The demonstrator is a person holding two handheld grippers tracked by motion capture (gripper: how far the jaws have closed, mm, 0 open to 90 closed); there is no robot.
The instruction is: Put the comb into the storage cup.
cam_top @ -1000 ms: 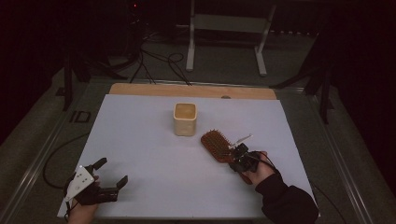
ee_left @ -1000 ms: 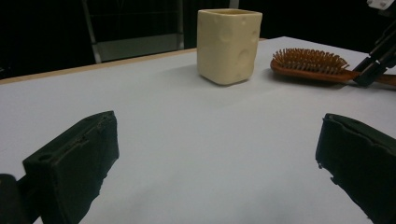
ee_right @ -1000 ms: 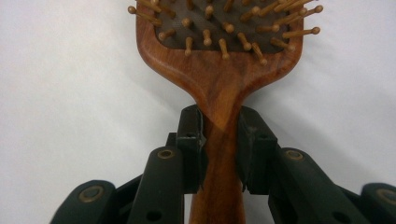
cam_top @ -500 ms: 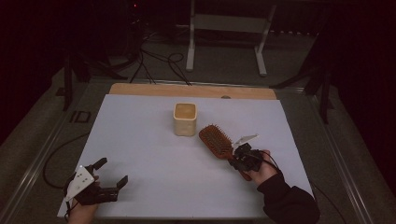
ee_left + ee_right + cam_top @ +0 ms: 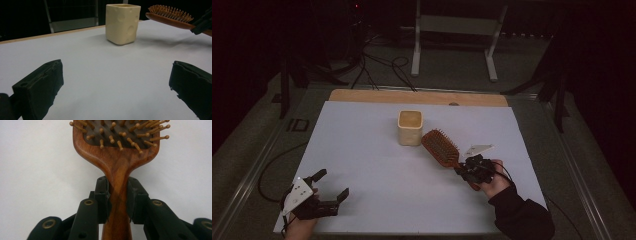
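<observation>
**Brush held off the sheet, cup beyond**

Nearest the person, the left gripper (image 5: 324, 192) rests at the front left corner of the white table sheet (image 5: 362, 165), its jaws spread wide with nothing between them. At the front right, the right gripper (image 5: 468, 169) has its two black jaws pressed on either side of the narrow neck of the brown wooden paddle hairbrush (image 5: 441, 147), bristles facing up. In the left gripper view the brush head hangs above the sheet and casts a shadow on it. Just beyond the brush head, close beside it, stands the cream square ceramic cup (image 5: 410, 127), upright at the middle of the sheet.
</observation>
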